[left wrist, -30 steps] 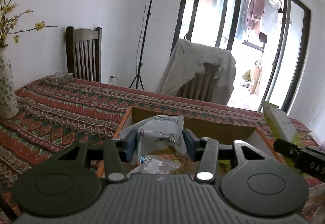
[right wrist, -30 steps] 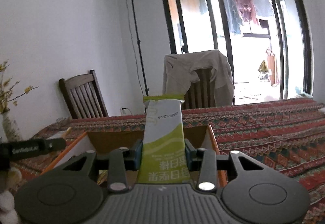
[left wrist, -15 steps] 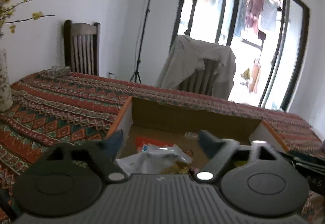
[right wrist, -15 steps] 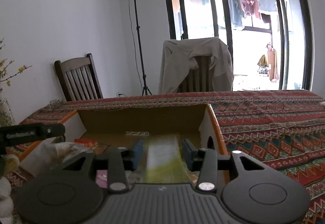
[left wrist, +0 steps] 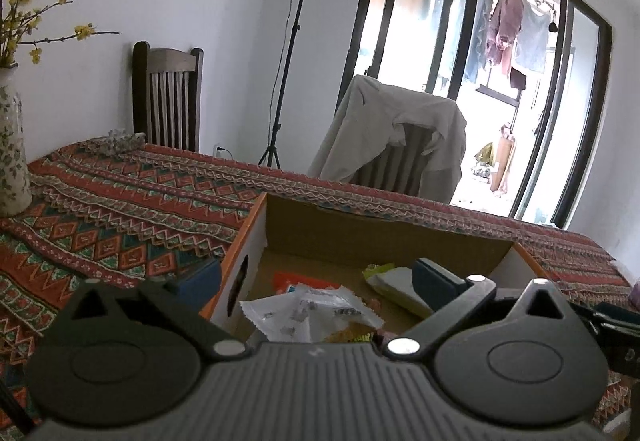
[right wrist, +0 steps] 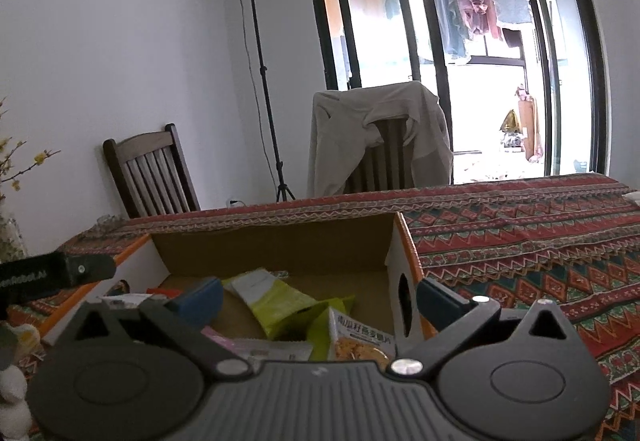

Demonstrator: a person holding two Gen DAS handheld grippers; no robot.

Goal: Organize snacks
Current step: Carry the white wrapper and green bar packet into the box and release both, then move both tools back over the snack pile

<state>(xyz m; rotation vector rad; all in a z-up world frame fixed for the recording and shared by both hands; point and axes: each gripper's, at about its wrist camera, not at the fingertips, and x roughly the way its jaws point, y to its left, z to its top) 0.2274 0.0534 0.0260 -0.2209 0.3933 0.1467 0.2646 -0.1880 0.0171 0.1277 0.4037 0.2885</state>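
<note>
Patterned tablecloth (left wrist: 120, 209) surrounds your cardboard box (right wrist: 280, 241); both grippers, left gripper (left wrist: 316, 283) and right gripper (right wrist: 318, 295), are opening, nothing gripped, packets lying at twelve o'clock below them.

Matt cardboard box (left wrist: 384, 237), glossy plastic snack packets (right wrist: 276, 301), woven cloth (left wrist: 120, 201).

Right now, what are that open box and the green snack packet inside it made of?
Box: looks like cardboard, matte brown inside, with a white printed outside and orange edges. Green snack packet: seemingly thin plastic film, slightly shiny, creased, with crimped ends.
</note>
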